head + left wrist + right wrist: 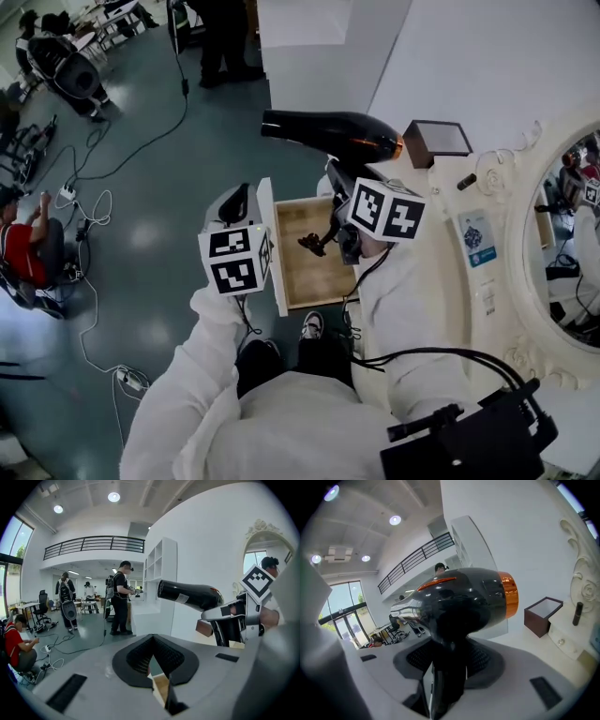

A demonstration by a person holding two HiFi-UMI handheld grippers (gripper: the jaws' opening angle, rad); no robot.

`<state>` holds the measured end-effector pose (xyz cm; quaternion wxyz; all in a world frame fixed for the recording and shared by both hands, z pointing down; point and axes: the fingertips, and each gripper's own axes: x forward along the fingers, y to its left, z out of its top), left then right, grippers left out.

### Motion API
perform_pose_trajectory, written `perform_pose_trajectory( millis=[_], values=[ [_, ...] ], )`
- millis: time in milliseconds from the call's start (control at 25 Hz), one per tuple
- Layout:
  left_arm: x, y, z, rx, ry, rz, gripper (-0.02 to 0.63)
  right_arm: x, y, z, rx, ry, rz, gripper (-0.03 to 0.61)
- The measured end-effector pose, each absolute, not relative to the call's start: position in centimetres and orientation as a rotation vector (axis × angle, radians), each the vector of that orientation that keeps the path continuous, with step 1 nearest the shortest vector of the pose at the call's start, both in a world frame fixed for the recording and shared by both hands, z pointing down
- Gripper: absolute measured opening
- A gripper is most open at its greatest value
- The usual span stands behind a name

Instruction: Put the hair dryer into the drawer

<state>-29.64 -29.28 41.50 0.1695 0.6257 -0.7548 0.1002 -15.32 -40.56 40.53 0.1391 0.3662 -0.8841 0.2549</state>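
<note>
Right gripper (pixel 447 667) clamped on handle of hair dryer (pixel 464 606). Dryer was held in air near open drawer (pixel 267 246), nozzle pointing away from worktop (pixel 441 178). Left gripper (pixel 152 656) had jaws together, nothing between, just beside drawer's front panel. Small dark item (pixel 314 244) lay inside drawer.

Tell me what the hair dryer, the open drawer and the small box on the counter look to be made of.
The hair dryer: glossy black plastic, likely; it mirrors the room, with a shiny orange band.
The drawer: pale, matte wood inside by its tone and faint grain; white painted front.
The box: dark brown, matte, perhaps wood or card; unclear.
</note>
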Motion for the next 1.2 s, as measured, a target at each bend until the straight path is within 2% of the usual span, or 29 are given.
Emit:
perform_pose_trajectory(
  millis=[320, 760, 1200],
  values=[
    [-31.0, -29.9, 47.3, 1.819, -1.975, 0.346, 0.0, -15.3, -40.0, 47.1, 1.211, -2.412, 0.818, 0.235],
    [-32.5, -28.8, 53.6, 1.922, -1.677, 0.458, 0.0, -15.7, -35.3, 53.5, 1.475, -2.175, 1.198, 0.235],
    [-33.3, -28.2, 55.2, 1.959, -1.609, 0.504, 0.0, -16.6, -32.1, 59.4, 1.39, -2.034, 1.481, 0.235]
  ],
)
